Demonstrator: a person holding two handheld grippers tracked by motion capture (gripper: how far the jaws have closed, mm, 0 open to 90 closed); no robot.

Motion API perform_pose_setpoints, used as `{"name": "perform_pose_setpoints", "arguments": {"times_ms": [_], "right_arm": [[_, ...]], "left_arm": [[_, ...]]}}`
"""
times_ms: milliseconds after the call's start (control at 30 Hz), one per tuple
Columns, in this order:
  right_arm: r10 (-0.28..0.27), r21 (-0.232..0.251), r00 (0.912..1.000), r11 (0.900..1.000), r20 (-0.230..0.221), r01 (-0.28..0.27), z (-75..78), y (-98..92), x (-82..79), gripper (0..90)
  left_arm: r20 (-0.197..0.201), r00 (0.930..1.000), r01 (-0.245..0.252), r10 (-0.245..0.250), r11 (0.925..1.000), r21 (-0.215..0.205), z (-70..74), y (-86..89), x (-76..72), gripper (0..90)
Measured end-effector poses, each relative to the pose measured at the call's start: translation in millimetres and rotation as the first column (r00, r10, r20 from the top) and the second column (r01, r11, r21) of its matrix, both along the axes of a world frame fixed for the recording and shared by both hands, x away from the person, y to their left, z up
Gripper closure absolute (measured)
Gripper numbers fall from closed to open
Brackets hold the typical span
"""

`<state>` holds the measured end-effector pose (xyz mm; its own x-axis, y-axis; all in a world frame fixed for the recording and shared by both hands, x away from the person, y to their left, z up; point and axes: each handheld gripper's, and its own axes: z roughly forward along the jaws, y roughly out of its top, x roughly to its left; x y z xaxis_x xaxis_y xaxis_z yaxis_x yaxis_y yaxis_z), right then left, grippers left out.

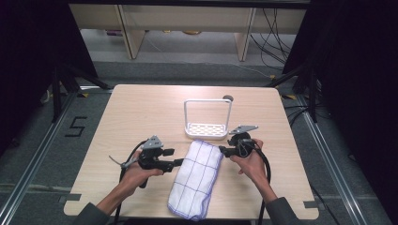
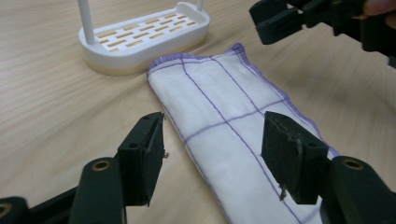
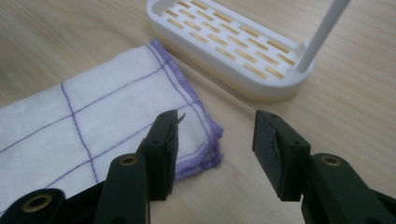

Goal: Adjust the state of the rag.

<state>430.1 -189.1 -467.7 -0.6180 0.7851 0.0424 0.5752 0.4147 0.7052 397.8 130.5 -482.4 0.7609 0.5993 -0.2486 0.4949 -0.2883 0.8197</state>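
The pale wooden table (image 1: 141, 117) holds a folded cloth (image 1: 197, 178) lying just in front of the white rack (image 1: 207, 129). My left gripper (image 1: 179, 162) and right gripper (image 1: 221, 151) flank it, jaws spread and empty. I'd pinch both far corners evenly and lift together.

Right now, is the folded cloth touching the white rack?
Apart. The right gripper view shows a strip of bare table between the cloth and the rack; the left gripper view shows the same gap.
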Motion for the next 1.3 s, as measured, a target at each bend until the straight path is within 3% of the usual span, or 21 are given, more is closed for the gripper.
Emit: {"name": "perform_pose_setpoints", "arguments": {"times_ms": [33,67,100,200,233,433,533,633,700,733,800,833,900,1100,1267,1300], "right_arm": [[-0.011,-0.001,0.9997,1.0,-0.022,0.011,0.3,-1.9,-1.7,51.3],[-0.002,-0.016,0.9999,1.0,-0.015,0.002,-2.6,-4.6,-1.9,50.6],[-0.026,0.0,0.9992,1.0,-0.032,0.026,-3.9,-4.1,-3.4,49.6],[-0.052,-0.001,0.9978,0.999,-0.041,0.052,-8.5,-3.2,-4.1,48.8],[-0.052,-0.012,0.9958,0.999,-0.076,0.051,-6.8,-2.9,-4.9,48.4],[-0.074,-0.004,0.9942,0.997,-0.079,0.074,-18.4,3.9,0.1,46.6],[-0.075,-0.033,0.9923,0.997,-0.099,0.072,-23.8,8.6,1.2,44.9],[-0.088,-0.028,0.9899,0.996,-0.111,0.085,-26.8,10.2,1.9,43.4],[-0.095,-0.024,0.9881,0.995,-0.121,0.093,-26.9,10.9,1.5,43.4],[-0.09,-0.034,0.9885,0.996,-0.121,0.087,-28.3,11.1,1.9,43.3],[-0.08,-0.047,0.9924,0.996,-0.094,0.076,-31.0,10.7,3.9,43.2],[-0.091,-0.039,0.9895,0.995,-0.112,0.088,-30.5,11.8,3.3,43.3],[-0.085,-0.046,0.9904,0.996,-0.109,0.08,-31.4,12.3,3.7,43.5],[-0.079,-0.053,0.9909,0.996,-0.109,0.074,-33.1,14.8,4.4,47.3],[-0.029,-0.047,0.9948,0.999,-0.098,0.024,-34.0,15.7,4.8,64.9],[-0.036,-0.033,0.9928,0.999,-0.115,0.033,-32.9,17.3,4.1,68.0]], "left_arm": [[-0.03,0.9995,0.012,-0.012,0.9999,-0.002,-2.6,-5.4,9.2,36.5],[-0.028,0.9996,0.006,-0.006,0.9999,0.01,-4.4,-8.8,16.1,35.9],[-0.011,0.9999,-0.003,0.004,0.9995,0.03,-6.3,-12.1,22.6,36.0],[-0.027,0.9994,-0.02,0.021,0.9989,0.042,-12.8,-20.8,39.7,36.1],[-0.025,0.9995,-0.019,0.021,0.9986,0.049,-14.9,-23.9,44.3,36.5],[-0.022,0.9985,-0.048,0.049,0.9966,0.068,-20.3,-36.5,59.3,38.0],[-0.023,0.9984,-0.049,0.051,0.9949,0.088,-22.8,-40.5,68.9,40.2],[-0.033,0.9979,-0.053,0.055,0.9964,0.067,-26.1,-46.4,71.3,42.4],[-0.032,0.998,-0.051,0.054,0.9959,0.075,-27.1,-47.9,71.4,42.8],[-0.027,0.9983,-0.048,0.051,0.9937,0.101,-29.4,-51.2,72.6,42.9],[-0.034,0.9983,-0.043,0.047,0.9932,0.108,-31.0,-53.5,74.4,43.7],[-0.031,0.9979,-0.053,0.056,0.9944,0.092,-32.4,-56.6,74.6,44.4],[-0.027,0.9983,-0.048,0.051,0.9934,0.105,-33.4,-59.8,75.9,45.7],[0.005,0.9999,-0.012,0.012,0.9877,0.156,-36.3,-68.2,77.3,54.7],[0.001,1.0,-0.002,0.002,0.9917,0.129,-38.1,-68.1,77.3,71.1],[0.0,1.0,0.001,-0.001,0.9917,0.129,-37.9,-67.9,76.6,73.1]]}}
